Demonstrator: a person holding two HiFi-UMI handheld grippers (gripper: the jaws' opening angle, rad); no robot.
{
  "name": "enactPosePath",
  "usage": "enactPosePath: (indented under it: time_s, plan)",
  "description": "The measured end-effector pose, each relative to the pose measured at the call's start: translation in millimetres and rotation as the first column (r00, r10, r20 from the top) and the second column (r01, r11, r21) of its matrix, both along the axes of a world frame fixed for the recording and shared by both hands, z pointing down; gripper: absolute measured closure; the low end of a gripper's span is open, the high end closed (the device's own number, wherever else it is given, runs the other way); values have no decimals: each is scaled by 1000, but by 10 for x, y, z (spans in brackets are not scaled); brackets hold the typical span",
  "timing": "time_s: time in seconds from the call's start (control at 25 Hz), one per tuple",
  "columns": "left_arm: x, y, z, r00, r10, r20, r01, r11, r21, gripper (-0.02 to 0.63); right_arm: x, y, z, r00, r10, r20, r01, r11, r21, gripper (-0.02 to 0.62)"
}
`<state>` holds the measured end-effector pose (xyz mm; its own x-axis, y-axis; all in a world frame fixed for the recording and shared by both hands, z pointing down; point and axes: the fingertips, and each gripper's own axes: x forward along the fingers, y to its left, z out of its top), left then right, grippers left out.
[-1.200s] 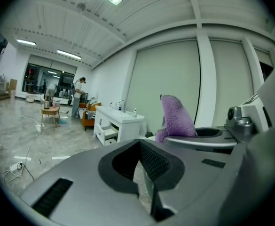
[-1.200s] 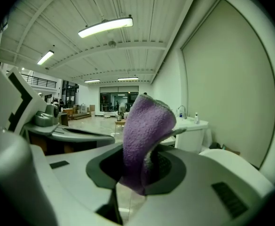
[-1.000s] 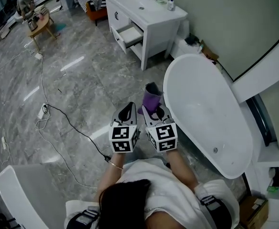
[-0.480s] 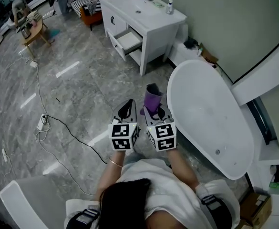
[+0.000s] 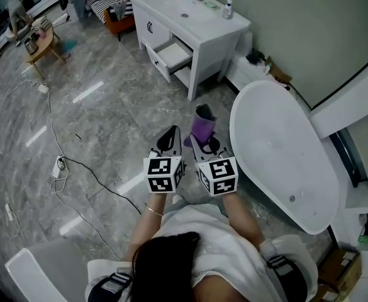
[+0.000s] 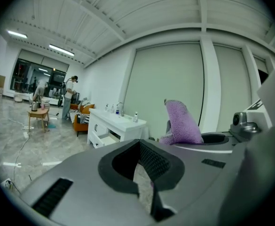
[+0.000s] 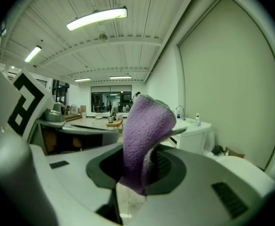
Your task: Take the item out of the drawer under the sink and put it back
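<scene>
Nearest the person, the two tools were held side by side at waist height over the floor (image 5: 108, 124), both aimed at the far corner. The left hand-held gripper (image 5: 173, 131) had its jaws pressed together with nothing between them. The right hand-held gripper (image 5: 201, 141) pinched a purple cloth (image 5: 202, 123), which stood up from the jaws in a soft fold — clear of the floor, well away from any furniture. Just to the right lay a white bathtub (image 5: 284, 150); to the left a cable (image 5: 89, 168) trailed across the tiles.

Farther off stood the white counter (image 5: 216, 31) with its sink, and beneath it the drawer (image 5: 173, 55) hung open.

By my reading, the taking-out was done and the return was in hand: the cloth was out, the drawer waited open, and both tools faced it. The next move called for crossing the floor between — minding the cable — then bringing the right tool low over the drawer, spreading its jaws so the cloth dropped inside. The empty left tool looked free to push the drawer closed afterwards.
</scene>
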<state>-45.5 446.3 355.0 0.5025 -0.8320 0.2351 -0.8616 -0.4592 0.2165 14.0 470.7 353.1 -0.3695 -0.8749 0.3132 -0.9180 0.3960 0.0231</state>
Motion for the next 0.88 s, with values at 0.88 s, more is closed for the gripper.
enactPosePath:
  time_s: [0.88]
  plan:
    - [43,-401,148,1000,-22,-10,22,1000,-20,603,105,-442,104,999,17,32,-16,1000,-5,488]
